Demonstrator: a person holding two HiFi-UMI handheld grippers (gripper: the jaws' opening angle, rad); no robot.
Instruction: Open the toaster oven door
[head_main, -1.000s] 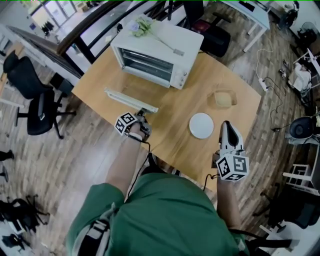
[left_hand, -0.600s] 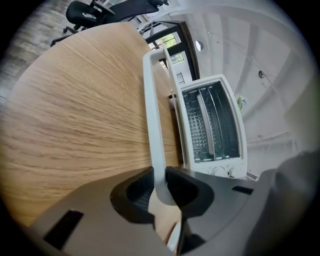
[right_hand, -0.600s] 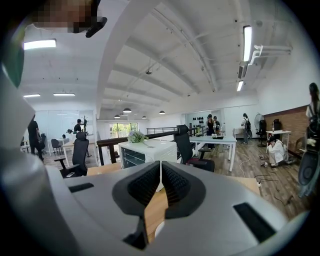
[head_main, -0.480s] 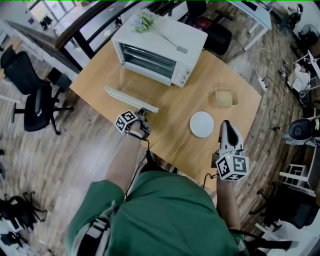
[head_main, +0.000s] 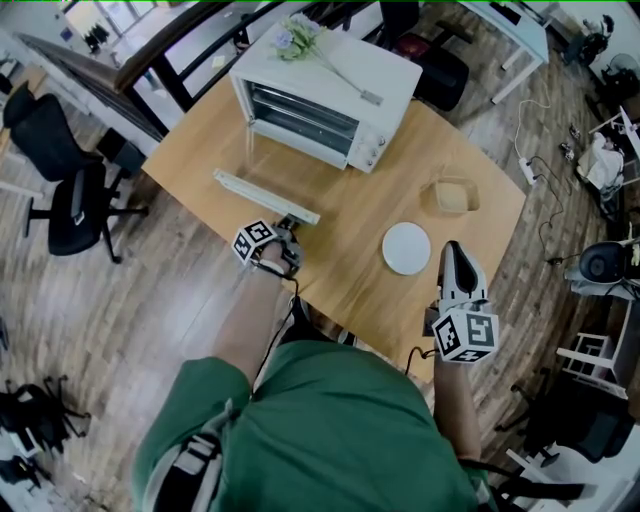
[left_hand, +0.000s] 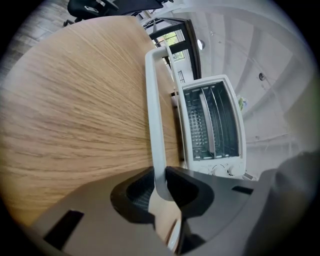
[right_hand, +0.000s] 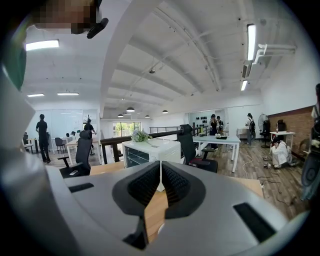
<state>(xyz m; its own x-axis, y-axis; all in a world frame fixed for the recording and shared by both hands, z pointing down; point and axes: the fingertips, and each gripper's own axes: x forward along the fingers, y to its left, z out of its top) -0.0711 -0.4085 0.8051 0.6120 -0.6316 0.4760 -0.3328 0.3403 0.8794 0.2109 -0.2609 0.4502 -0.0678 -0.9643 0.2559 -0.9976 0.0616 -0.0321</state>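
A white toaster oven (head_main: 320, 95) stands at the back of the wooden table (head_main: 360, 215). Its glass door hangs folded down toward me, and the cavity with its wire rack (left_hand: 200, 122) lies exposed. The long white door handle (head_main: 265, 197) runs level just above the tabletop. My left gripper (head_main: 290, 224) is shut on the handle's right end; the left gripper view has the white bar (left_hand: 155, 115) pinched between the black pads (left_hand: 181, 189). Near the table's front right edge my right gripper (head_main: 455, 252) hovers shut and empty, its pads (right_hand: 172, 182) pressed together and aimed at the oven (right_hand: 150, 150).
A white plate (head_main: 406, 248) lies just ahead of the right gripper. Beyond it sits a clear container with bread (head_main: 450, 195). A flower sprig (head_main: 297, 38) rests on the oven's top. A black office chair (head_main: 70, 200) stands left of the table.
The left gripper has kept its hold on the handle, with the door down throughout. The right gripper has stayed in place. Only the head view has shifted slightly.
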